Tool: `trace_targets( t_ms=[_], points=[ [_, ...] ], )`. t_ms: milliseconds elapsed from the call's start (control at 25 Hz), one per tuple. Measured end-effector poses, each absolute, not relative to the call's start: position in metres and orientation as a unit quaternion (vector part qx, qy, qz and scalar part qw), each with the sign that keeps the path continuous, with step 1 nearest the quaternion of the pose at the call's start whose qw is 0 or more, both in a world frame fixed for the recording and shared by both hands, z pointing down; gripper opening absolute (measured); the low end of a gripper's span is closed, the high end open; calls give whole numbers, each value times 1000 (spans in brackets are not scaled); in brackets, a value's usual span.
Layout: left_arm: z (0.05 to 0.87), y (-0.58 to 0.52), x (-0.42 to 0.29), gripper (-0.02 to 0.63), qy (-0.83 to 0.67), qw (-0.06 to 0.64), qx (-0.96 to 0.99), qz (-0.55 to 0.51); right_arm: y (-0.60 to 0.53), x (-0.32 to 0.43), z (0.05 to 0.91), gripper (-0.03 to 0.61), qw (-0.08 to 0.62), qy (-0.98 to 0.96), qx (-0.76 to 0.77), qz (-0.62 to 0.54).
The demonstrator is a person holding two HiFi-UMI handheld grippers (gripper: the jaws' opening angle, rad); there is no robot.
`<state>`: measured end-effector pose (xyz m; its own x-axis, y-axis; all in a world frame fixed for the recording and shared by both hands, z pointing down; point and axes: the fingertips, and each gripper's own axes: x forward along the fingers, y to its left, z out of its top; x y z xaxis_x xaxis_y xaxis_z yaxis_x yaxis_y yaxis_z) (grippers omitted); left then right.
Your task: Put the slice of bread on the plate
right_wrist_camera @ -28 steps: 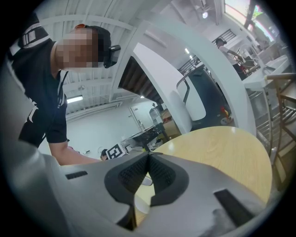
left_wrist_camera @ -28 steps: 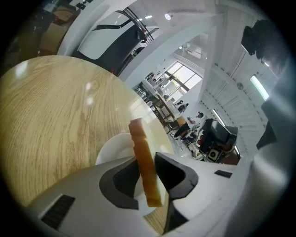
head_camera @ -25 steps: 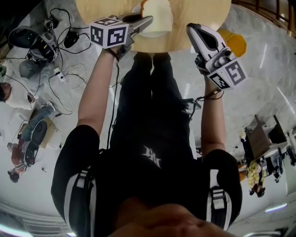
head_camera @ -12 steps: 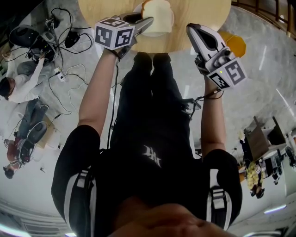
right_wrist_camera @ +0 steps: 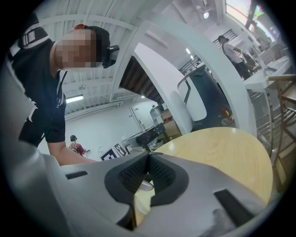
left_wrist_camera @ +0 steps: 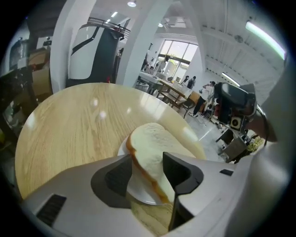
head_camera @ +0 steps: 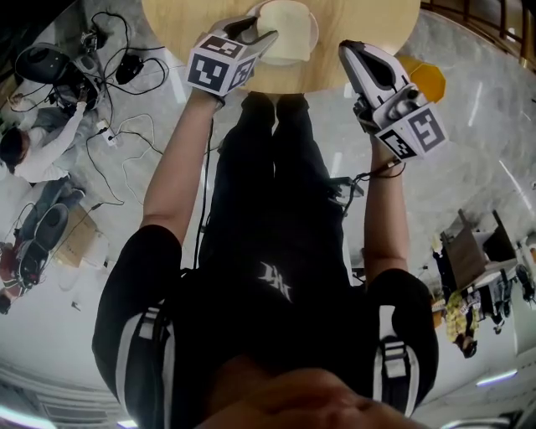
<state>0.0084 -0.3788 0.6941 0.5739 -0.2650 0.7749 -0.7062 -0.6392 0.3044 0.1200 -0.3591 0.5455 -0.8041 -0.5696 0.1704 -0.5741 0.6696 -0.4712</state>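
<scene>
A white slice of bread (head_camera: 286, 28) with a tan crust lies on the small white plate (head_camera: 311, 38) at the near edge of the round wooden table (head_camera: 368, 21). My left gripper (head_camera: 254, 28) points steeply down at the plate. Its jaws are opening. In the left gripper view the bread (left_wrist_camera: 150, 148) leans between the two pads of the left gripper (left_wrist_camera: 148, 172) over the plate (left_wrist_camera: 138, 193), and neither pad presses on it. My right gripper (head_camera: 352, 55) hovers to the right of the plate. In its own view the right gripper (right_wrist_camera: 148, 161) is shut on nothing.
An orange seat (head_camera: 428, 79) stands beside the table on the right. Cables and gear (head_camera: 100, 92) lie on the floor to the left, with a person (head_camera: 29, 155) there. The tabletop (left_wrist_camera: 74, 125) stretches away behind the plate.
The left gripper has rolled and tipped downward over the plate and its jaws have spread. The bread, held tilted before, now lies flat on the plate. The right gripper has not moved.
</scene>
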Motion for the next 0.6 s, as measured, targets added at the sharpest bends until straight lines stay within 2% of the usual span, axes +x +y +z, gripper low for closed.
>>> trace_targets(
  t_ms=[160,360,480,600],
  points=[
    [693,-381,13,232,-293,255,840,378,-359,122,548,3,4,-913,315,260],
    [683,-388,11,232,-309,249,851,344,-361,122,542,3,3,-913,320,253],
    [660,-396,6,195,-314,265,867,281,-364,122,529,3,3,-914,326,242],
    [632,-391,5,85,-284,288,890,209,-365,121,513,3,6,-913,335,233]
  ],
)
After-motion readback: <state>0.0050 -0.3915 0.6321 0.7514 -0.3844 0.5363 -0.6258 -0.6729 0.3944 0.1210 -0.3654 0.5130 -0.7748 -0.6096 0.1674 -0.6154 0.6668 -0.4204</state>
